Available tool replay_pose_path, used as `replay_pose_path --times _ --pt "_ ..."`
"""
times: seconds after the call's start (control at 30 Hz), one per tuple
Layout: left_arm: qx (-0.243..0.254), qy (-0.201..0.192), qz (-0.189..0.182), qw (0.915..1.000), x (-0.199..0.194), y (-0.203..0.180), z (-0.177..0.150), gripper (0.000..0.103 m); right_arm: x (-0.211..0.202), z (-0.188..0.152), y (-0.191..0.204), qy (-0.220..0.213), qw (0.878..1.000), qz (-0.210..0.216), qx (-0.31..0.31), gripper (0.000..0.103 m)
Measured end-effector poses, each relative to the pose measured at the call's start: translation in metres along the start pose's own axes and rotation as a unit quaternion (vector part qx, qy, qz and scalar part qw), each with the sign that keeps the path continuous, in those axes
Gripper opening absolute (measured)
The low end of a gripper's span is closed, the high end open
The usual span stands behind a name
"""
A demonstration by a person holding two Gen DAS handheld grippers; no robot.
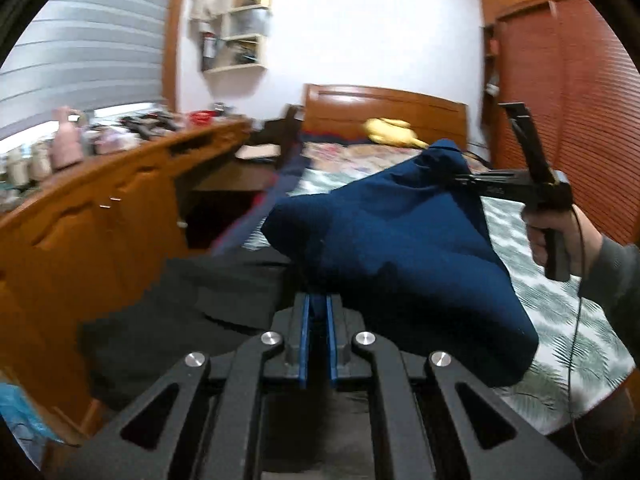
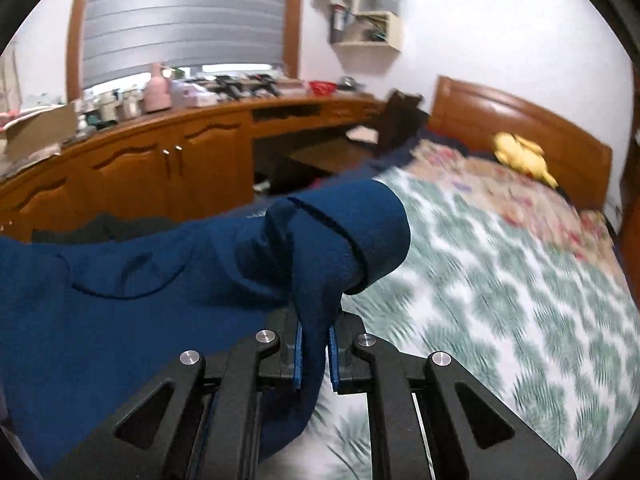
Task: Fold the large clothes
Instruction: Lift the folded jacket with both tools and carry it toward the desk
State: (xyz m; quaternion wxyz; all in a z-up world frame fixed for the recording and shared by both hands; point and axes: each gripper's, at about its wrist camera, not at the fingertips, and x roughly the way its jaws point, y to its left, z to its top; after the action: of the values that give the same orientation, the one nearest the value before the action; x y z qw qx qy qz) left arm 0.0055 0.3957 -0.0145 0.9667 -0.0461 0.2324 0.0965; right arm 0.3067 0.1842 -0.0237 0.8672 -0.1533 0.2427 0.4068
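A dark blue garment (image 1: 392,248) hangs in the air above the bed, stretched between both grippers. In the left wrist view my left gripper (image 1: 318,300) is shut, and the cloth rises from between its blue pads. A hand (image 1: 560,236) holds my right gripper (image 1: 460,178) further right and higher, shut on the far corner of the cloth. The right wrist view shows my right gripper (image 2: 316,322) pinching a fold of the blue garment (image 2: 168,280), whose hemmed edge curls over the fingertips. The rest of the cloth drapes off to the left.
The bed's leaf-print sheet (image 2: 500,288) lies below, with a floral cover, a yellow plush toy (image 2: 520,156) and a wooden headboard (image 1: 384,112) beyond. A dark garment (image 1: 180,312) lies at the bed's left. Cluttered wooden cabinets (image 2: 160,160) run along the left; a louvred wardrobe (image 1: 568,92) stands right.
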Motion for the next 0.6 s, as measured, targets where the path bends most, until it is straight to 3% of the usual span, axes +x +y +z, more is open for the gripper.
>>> replay_pose_path --times 0.2,0.3,0.37,0.47,0.5,0.6 --pt "-0.029 0.006 0.09 0.9955 -0.006 0.091 0.007 0.005 0.049 0.064 0.091 -0.017 0.999 0.032 -0.032 0.007" --pt "-0.039 0.043 0.125 0.9904 0.003 0.13 -0.009 0.005 0.073 0.075 0.132 -0.007 0.998 0.039 -0.043 0.008" --pt "-0.051 0.066 0.132 0.9878 0.013 0.147 -0.025 0.006 0.098 0.07 0.153 0.026 0.998 0.052 -0.036 0.009" --pt "-0.059 0.089 0.138 0.9846 0.021 0.163 -0.053 0.009 0.124 0.051 0.172 0.085 0.995 0.033 -0.041 0.018" --pt "-0.064 0.091 0.138 0.9842 0.02 0.166 -0.059 0.01 0.127 0.044 0.178 0.086 0.995 0.025 -0.05 0.02" --pt "-0.072 0.085 0.136 0.9845 0.009 0.17 -0.073 0.01 0.124 0.032 0.191 0.079 0.994 0.034 -0.064 0.041"
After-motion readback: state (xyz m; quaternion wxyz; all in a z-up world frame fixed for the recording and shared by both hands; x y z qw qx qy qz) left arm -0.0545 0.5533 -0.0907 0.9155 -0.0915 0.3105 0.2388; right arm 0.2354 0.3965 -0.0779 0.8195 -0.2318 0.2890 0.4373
